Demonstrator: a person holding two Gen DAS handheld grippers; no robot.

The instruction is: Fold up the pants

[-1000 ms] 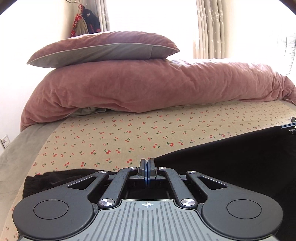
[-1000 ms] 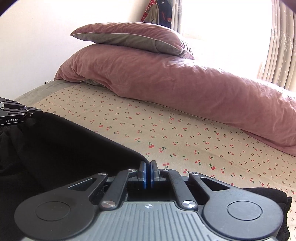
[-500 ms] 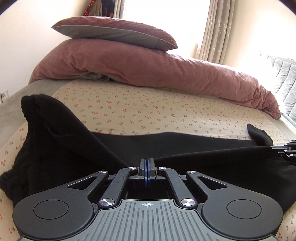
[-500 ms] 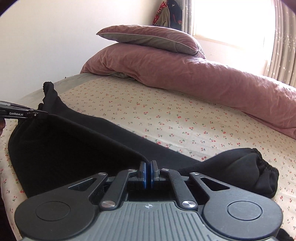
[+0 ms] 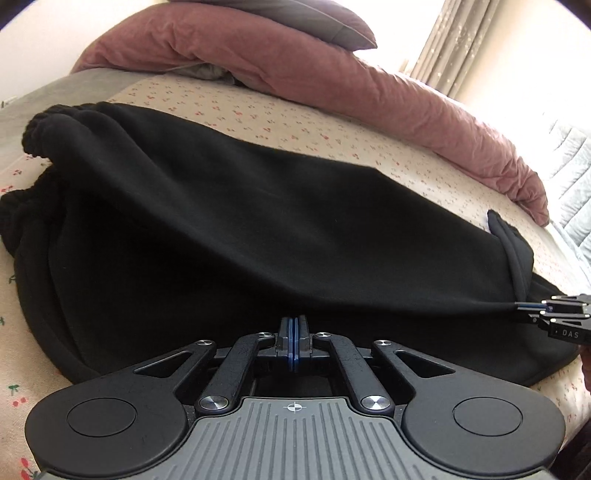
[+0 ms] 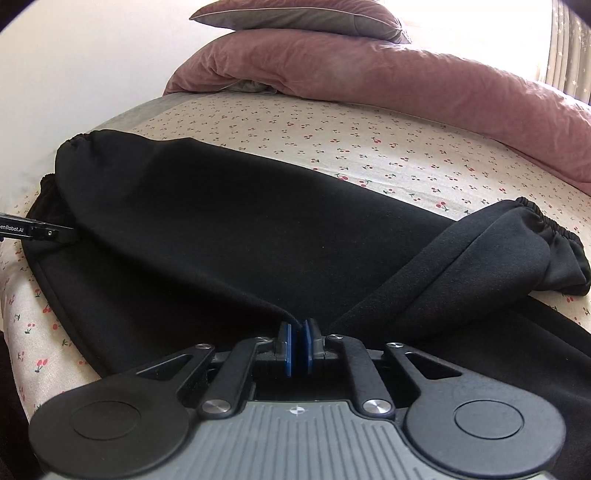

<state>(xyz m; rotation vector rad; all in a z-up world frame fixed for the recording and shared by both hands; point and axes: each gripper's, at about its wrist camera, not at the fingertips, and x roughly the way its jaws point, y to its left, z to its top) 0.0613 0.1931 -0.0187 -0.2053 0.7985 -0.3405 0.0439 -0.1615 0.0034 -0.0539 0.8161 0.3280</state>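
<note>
Both grippers dropped since a second ago, laying the black pants (image 5: 280,221) folded lengthwise on the cherry-print sheet (image 6: 369,147). Left gripper (image 5: 294,328) pads together, clamped on the fold edge. Right gripper (image 6: 297,334) jaws opening, fabric edge between the pads.

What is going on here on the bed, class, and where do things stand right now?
A person is folding black pants on a bed with a cherry-print sheet, using a handheld gripper in each hand. The left gripper is pinched shut on the near edge of the fabric. The right gripper has that edge between its jaws, which are opening. The pants lie doubled over lengthwise, one elastic cuff flopped out at the right. A pink duvet and a pillow sit behind.
</note>
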